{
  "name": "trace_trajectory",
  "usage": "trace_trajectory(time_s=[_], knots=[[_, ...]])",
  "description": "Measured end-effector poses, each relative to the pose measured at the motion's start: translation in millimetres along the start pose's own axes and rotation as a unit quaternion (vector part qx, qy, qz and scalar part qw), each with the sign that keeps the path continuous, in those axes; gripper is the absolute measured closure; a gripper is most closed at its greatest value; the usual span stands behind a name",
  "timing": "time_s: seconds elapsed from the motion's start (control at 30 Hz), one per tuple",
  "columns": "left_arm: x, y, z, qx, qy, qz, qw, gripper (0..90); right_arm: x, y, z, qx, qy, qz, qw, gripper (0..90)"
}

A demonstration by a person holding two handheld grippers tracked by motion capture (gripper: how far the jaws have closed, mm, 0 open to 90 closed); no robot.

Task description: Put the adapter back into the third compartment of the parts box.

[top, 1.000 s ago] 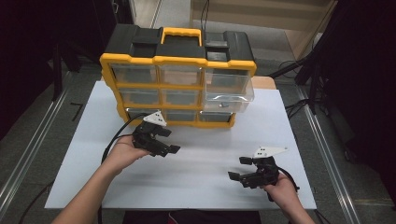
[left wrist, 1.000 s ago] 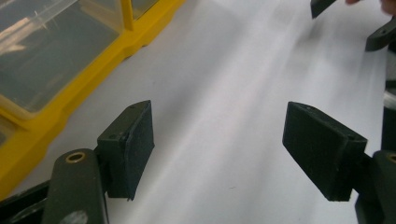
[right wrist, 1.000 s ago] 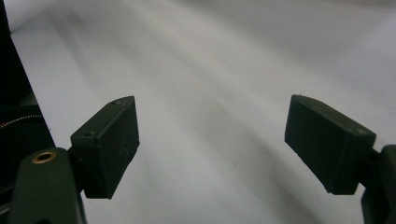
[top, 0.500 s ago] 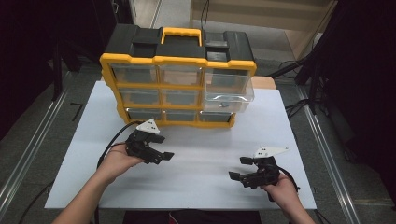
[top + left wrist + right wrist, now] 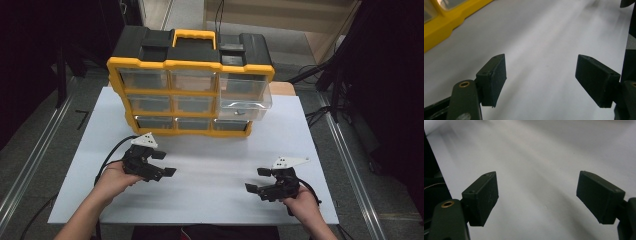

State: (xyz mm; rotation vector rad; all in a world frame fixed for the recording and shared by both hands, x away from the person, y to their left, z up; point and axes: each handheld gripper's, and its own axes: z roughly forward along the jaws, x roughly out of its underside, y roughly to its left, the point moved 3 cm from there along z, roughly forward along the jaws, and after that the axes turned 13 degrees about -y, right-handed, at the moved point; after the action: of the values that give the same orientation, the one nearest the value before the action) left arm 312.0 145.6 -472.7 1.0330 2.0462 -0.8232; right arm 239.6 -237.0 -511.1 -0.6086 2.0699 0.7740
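The right gripper (image 5: pixel 537 200) has its two black jaws spread wide, one at 8 o'clock, the other at 4 o'clock. Bare white table (image 5: pixel 536 157) lies between and beyond them. Something dark sits at 9 o'clock.

Glossy yellow plastic organizer (image 5: pixel 190 65), clear drawers; smooth matt white table (image 5: pixel 210 165).

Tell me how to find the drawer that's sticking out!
Look at the yellow and black drawer box at the back of the white table. The open drawer is top row, far right. It's the one clear drawer pulled forward; its neighbours sit flush.
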Motion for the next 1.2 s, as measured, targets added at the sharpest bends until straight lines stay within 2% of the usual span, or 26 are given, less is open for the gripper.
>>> trace_trajectory(time_s=[0.13,0.23,0.63,0.93,1.2], knots=[[5.7,1.0,-5.4,-0.001,0.004,-0.004,1.0,26.2,0.0,-0.2,-0.2,0.001,0.001,0.0,1.0,16.0],[10.1,2.0,-10.9,0.0,-0.002,-0.013,0.9999,26.2,0.1,-0.7,-0.7,0.002,0.001,0.001,1.0,16.1],[28.0,5.4,-28.4,-0.018,0.002,-0.021,0.9996,26.2,0.0,-0.6,-0.8,0.003,0.0,0.002,1.0,16.0],[39.7,7.4,-41.0,-0.031,-0.009,-0.026,0.9991,26.2,0.1,-0.7,-0.7,0.003,0.001,0.001,1.0,16.1],[47.1,11.8,-44.3,-0.04,-0.011,-0.034,0.9985,26.2,-0.3,-0.4,0.1,0.002,0.002,0.0,1.0,16.1]])
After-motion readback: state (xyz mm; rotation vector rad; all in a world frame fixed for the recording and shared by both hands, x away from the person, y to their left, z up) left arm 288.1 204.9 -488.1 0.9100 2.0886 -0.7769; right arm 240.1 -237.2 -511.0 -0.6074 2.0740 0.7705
